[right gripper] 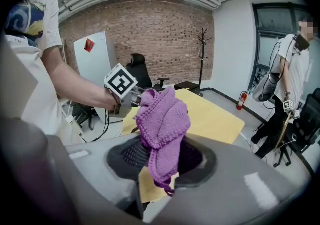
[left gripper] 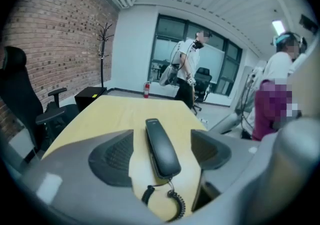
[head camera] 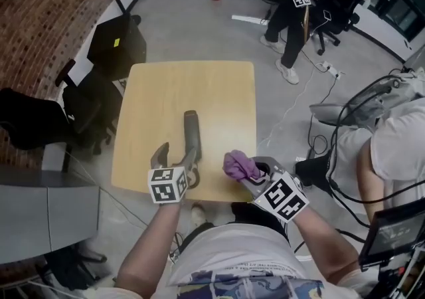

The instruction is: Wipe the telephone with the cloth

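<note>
Head view: the telephone [head camera: 192, 133] lies mid-frame on the table [head camera: 219, 85], free between my left gripper's [head camera: 176, 156] parted jaws, while my right gripper [head camera: 255, 175] clamps the cloth [head camera: 239, 165] just right of it, so wiping looks undone.

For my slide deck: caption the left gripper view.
Open left gripper frames the black telephone handset lying on the yellow table.

We find the far half and right side of the table [head camera: 219, 92] open for passage, the telephone [head camera: 192, 133] and its coiled cord [left gripper: 179, 204] forming the one obstacle near the front edge, while an office chair [head camera: 80, 101] and a black cabinet [head camera: 116, 45] crowd the left side.
</note>
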Tool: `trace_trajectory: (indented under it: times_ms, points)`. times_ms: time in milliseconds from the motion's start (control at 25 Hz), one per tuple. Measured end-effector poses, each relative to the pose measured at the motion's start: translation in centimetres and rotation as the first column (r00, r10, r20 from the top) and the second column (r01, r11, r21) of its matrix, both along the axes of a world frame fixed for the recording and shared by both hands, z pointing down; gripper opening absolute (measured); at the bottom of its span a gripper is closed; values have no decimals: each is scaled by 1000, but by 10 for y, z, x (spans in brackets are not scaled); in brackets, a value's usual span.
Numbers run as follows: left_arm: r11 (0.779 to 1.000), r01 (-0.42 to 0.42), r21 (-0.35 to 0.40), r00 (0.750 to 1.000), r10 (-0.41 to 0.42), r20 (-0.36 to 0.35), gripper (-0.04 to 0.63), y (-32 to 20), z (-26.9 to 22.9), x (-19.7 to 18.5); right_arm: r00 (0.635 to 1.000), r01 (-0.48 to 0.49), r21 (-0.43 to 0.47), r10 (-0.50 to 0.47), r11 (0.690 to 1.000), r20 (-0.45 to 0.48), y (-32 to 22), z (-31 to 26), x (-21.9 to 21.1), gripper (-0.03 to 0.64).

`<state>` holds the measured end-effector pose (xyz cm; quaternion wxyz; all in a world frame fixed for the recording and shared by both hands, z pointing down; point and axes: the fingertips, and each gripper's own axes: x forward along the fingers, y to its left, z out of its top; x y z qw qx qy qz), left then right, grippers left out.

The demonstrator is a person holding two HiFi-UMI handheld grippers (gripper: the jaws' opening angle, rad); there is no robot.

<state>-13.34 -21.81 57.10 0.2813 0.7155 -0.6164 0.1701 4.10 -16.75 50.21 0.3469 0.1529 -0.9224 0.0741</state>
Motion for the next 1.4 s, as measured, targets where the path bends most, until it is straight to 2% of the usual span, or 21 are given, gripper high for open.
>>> trace_trajectory:
  times_ms: [120, 160, 200, 280, 400, 480, 520, 600, 760, 880, 1080, 1240, 1400]
  points:
    - [995, -69, 71, 994, 74, -83, 357, 32, -29, 1, 1000, -2, 23, 2, 1000, 4, 10, -6, -19, 127]
    - [991, -99, 92, 989, 108, -104, 326, 46, -38, 0, 1000, -2, 31, 2, 1000, 6, 14, -8, -26, 126]
    - [986, -129, 109, 983, 142, -115, 290, 59, -46, -1, 1000, -3, 39, 3, 999, 7, 19, -9, -33, 126]
    - [973, -185, 137, 972, 202, -119, 273, 87, -60, -7, 1000, -12, 48, 12, 999, 8, 31, -11, -46, 127]
    - [950, -258, 176, 952, 282, -123, 202, 124, -78, -17, 999, -41, 56, 40, 998, 11, 50, -15, -61, 127]
    - [936, -289, 202, 940, 317, -125, 83, 146, -89, -20, 999, -45, 62, 44, 997, 8, 63, -20, -68, 127]
    - [929, -302, 212, 934, 333, -128, 4, 157, -94, -19, 999, -44, 63, 43, 997, 10, 70, -22, -71, 127]
    - [914, -340, 224, 915, 376, -147, 4, 175, -100, -13, 999, -51, 56, 50, 997, 21, 88, -25, -76, 127]
    - [869, -429, 245, 858, 477, -189, 3, 194, -106, 4, 997, -72, 44, 71, 996, 17, 122, -26, -79, 126]
    - [848, -461, 262, 824, 518, -227, 3, 204, -116, 20, 998, -66, 59, 65, 996, 21, 136, -35, -78, 127]
    - [832, -480, 278, 804, 544, -241, 3, 231, -129, 45, 997, -60, 87, 56, 994, 51, 157, -51, -67, 126]
    - [820, -499, 280, 799, 560, -217, 3, 250, -137, 65, 996, -63, 106, 55, 992, 76, 179, -62, -52, 126]
    - [801, -527, 285, 783, 588, -202, 4, 251, -132, 85, 993, -76, 118, 66, 990, 93, 184, -61, -36, 127]
